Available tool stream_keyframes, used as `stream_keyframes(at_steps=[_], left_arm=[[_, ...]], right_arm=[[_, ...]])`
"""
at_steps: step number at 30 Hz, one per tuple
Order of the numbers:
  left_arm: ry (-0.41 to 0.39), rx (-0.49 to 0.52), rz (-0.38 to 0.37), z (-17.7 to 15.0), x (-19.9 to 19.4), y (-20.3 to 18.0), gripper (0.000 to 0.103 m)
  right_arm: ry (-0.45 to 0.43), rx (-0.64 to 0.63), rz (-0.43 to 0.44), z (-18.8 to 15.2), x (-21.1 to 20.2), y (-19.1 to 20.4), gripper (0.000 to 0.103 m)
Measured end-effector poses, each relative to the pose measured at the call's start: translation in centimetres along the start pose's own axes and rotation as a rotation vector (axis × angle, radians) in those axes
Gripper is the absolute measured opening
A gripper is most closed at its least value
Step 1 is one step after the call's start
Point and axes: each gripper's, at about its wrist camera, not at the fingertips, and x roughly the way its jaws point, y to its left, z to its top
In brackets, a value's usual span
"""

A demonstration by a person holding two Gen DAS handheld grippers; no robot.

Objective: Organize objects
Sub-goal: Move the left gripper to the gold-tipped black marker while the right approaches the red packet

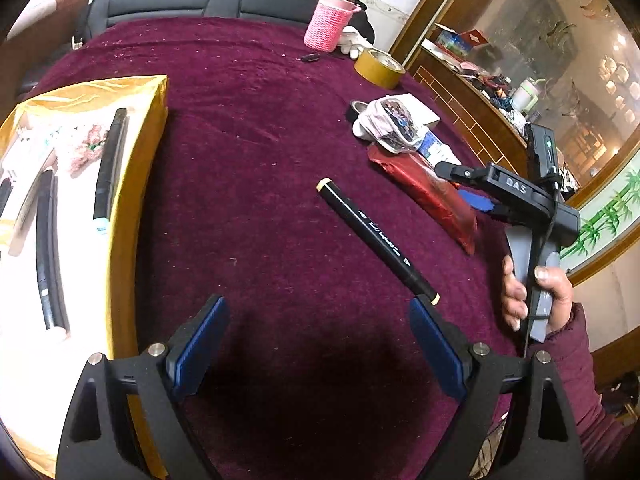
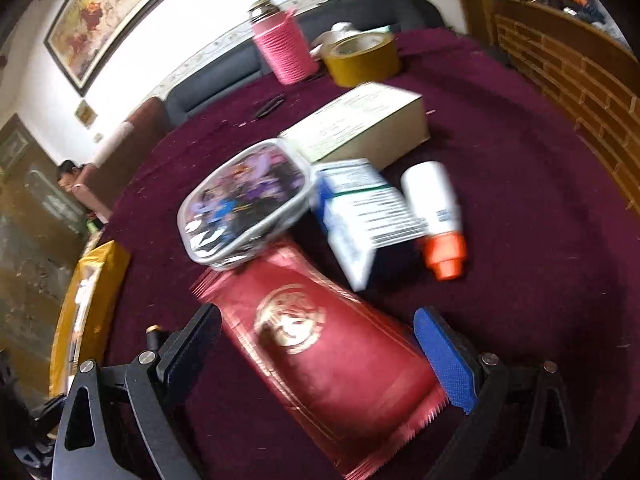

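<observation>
The counter (image 1: pixel 260 128) under its maroon cloth has a wide bare stretch between the gold box (image 1: pixel 136 200) at its left edge and the clutter on the right, and my left tongs (image 1: pixel 320 344) hang over that stretch, spread wide and holding nothing. A black marker (image 1: pixel 378 240) lies slanted just ahead, its near cap close to my right-side pad; I cannot tell if they touch. In the gold box several dark pens (image 1: pixel 110 164) lie lengthwise, the box cut off by the frame. My right tongs (image 2: pixel 320 356) are also spread wide, straddling the red foil packet (image 2: pixel 332 360), which lies flat between the pads and is not pinched. Beyond it crowd a clear printed pouch (image 2: pixel 244 208), a blue and white carton (image 2: pixel 360 216) and a white bottle with an orange cap (image 2: pixel 436 216), all blurred, their print unreadable. A tape roll (image 2: pixel 360 60) and a pink knit-covered flask (image 2: pixel 284 48) stand near the far edge.
</observation>
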Motion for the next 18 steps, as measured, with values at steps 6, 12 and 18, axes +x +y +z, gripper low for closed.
stream_keyframes(at_steps=[6,12,18], left_arm=[[-0.011,-0.022,-0.002,0.0,-0.2,0.9,0.09],[-0.028,-0.036,-0.007,-0.3,-0.7,1.4,0.09],[-0.026,-0.048,-0.002,0.2,-0.6,1.4,0.09]], right_arm=[[0.063,-0.071,0.1,-3.0,0.5,3.0,0.101],[0.044,-0.165,0.009,-4.2,0.9,5.4,0.103],[0.008,-0.213,-0.15,-3.0,2.5,6.6,0.102]])
